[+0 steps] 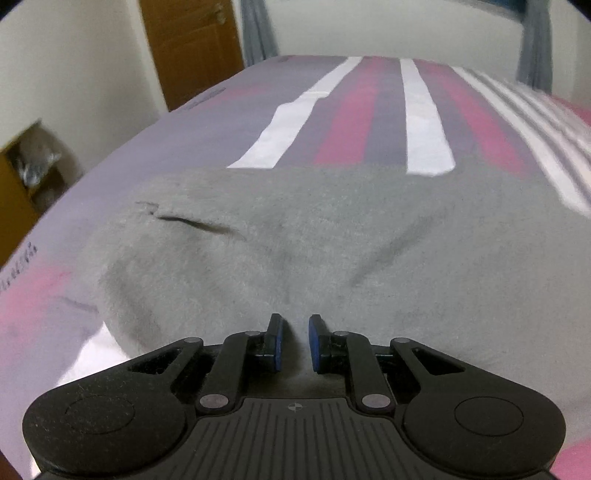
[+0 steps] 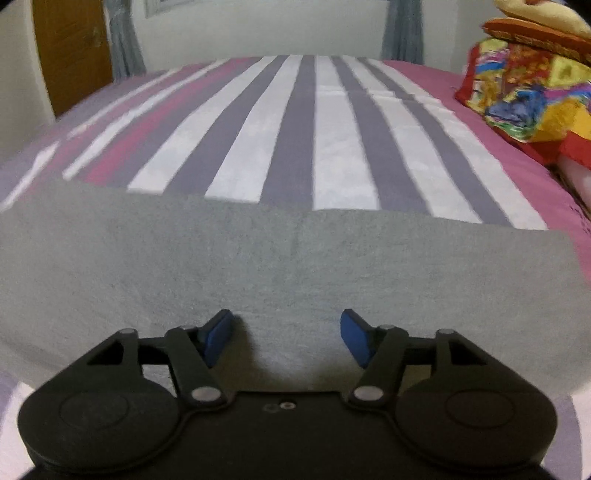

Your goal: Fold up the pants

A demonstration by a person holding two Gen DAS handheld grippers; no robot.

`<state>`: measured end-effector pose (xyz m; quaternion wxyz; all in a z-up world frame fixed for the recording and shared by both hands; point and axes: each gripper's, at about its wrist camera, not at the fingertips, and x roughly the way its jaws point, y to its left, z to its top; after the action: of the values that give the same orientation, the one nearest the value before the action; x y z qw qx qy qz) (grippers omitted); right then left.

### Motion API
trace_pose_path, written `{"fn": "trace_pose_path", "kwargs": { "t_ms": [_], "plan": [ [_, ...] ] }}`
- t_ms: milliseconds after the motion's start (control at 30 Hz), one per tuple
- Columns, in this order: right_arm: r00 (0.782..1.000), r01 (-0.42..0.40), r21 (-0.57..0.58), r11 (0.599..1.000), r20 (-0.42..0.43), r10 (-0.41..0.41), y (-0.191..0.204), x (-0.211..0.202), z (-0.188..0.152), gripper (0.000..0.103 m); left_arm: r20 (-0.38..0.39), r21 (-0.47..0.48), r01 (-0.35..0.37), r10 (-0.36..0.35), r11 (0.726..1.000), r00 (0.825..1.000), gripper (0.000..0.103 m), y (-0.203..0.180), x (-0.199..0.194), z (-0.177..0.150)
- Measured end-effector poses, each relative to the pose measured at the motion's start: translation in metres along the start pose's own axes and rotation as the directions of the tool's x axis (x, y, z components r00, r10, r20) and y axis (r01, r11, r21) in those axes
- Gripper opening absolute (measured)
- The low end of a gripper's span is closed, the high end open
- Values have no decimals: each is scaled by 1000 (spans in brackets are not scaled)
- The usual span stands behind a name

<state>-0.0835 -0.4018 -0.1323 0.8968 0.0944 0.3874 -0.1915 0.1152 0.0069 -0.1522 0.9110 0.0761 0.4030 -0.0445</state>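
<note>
Grey fleece pants (image 1: 295, 240) lie spread across the striped bed sheet (image 1: 354, 122), with a pocket slit at their left. My left gripper (image 1: 295, 334) is low over the near part of the pants, its blue pads nearly together with a ridge of grey cloth pinched between them; creases fan out from there. In the right wrist view the pants (image 2: 258, 266) form a flat grey band with a straight far edge. My right gripper (image 2: 286, 334) hovers over their near part, open, with its blue fingers (image 2: 218, 338) wide apart and nothing gripped.
The bed sheet (image 2: 332, 147) runs away in white, grey and pink stripes. A pile of colourful bedding (image 2: 528, 92) sits at the right edge. A brown door (image 1: 192, 44) and a wooden shelf (image 1: 33, 170) stand off to the left. Curtains (image 2: 402, 29) hang on the far wall.
</note>
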Motion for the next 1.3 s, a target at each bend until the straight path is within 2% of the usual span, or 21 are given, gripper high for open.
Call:
{"fn": "trace_pose_path", "kwargs": {
  "t_ms": [67, 167, 300, 433, 467, 500, 567, 633, 767, 833, 867, 900, 933, 1000, 1067, 1133, 1200, 1233, 1267, 1300],
  "plan": [
    [1000, 2, 58, 998, 13, -3, -18, -17, -7, 64, 24, 5, 60, -60, 998, 998, 15, -11, -16, 1],
    [1000, 13, 184, 983, -5, -13, -62, -34, -17, 62, 52, 88, 144, -149, 986, 987, 16, -51, -35, 1],
    [999, 40, 343, 938, -13, -38, -120, -58, -35, 58, 24, 131, 279, -285, 951, 958, 16, -110, -49, 1],
    [997, 76, 447, 891, -34, -68, -154, -74, -56, 57, -9, 163, 355, -358, 921, 934, 16, -161, -59, -9],
    [997, 81, 477, 875, -39, -70, -163, -75, -61, 53, -26, 165, 370, -371, 914, 928, 16, -171, -60, -14],
    [997, 76, 512, 856, -39, -66, -172, -75, -66, 46, -46, 167, 381, -379, 909, 924, 16, -182, -61, -18],
    [999, 54, 567, 822, -28, -45, -184, -73, -71, 43, -49, 183, 367, -364, 912, 930, 16, -198, -63, -29],
    [999, 34, 613, 789, -3, -40, -193, -71, -72, 43, -51, 192, 349, -345, 917, 937, 16, -204, -63, -35],
    [998, 27, 677, 735, 23, -58, -205, -58, -66, 43, -75, 181, 364, -356, 914, 931, 16, -199, -66, -33],
    [997, 27, 693, 721, 31, -67, -209, -52, -64, 39, -74, 200, 360, -352, 911, 933, 16, -200, -66, -34],
    [997, 22, 694, 719, 36, -65, -209, -49, -63, 31, -70, 216, 353, -346, 910, 936, 16, -202, -66, -35],
    [997, 7, 690, 724, 50, -57, -207, -50, -62, 14, -67, 227, 347, -341, 910, 938, 16, -203, -67, -36],
    [997, -15, 684, 729, 68, -43, -207, -53, -60, 11, -66, 230, 345, -339, 910, 938, 16, -202, -68, -37],
    [991, -30, 644, 764, 117, -60, -202, -65, -56, 10, -70, 226, 346, -339, 911, 938, 16, -203, -69, -37],
    [994, 3, 622, 783, 83, -70, -203, -58, -56, 10, -73, 227, 343, -335, 911, 939, 16, -206, -67, -36],
    [996, 32, 640, 768, 43, -77, -208, -49, -61, 13, -72, 227, 340, -332, 913, 941, 16, -207, -67, -36],
    [996, -3, 659, 752, 67, -55, -209, -48, -61, 25, -69, 227, 338, -331, 914, 941, 16, -207, -67, -36],
    [996, -25, 661, 750, 84, -41, -209, -48, -60, 25, -68, 229, 335, -328, 914, 942, 16, -208, -67, -37],
    [995, -19, 653, 757, 84, -48, -205, -50, -60, 22, -68, 229, 333, -326, 915, 943, 16, -209, -67, -37],
    [995, -5, 638, 770, 83, -62, -203, -50, -58, 15, -68, 228, 332, -325, 915, 943, 16, -209, -67, -37]
  ]
}}
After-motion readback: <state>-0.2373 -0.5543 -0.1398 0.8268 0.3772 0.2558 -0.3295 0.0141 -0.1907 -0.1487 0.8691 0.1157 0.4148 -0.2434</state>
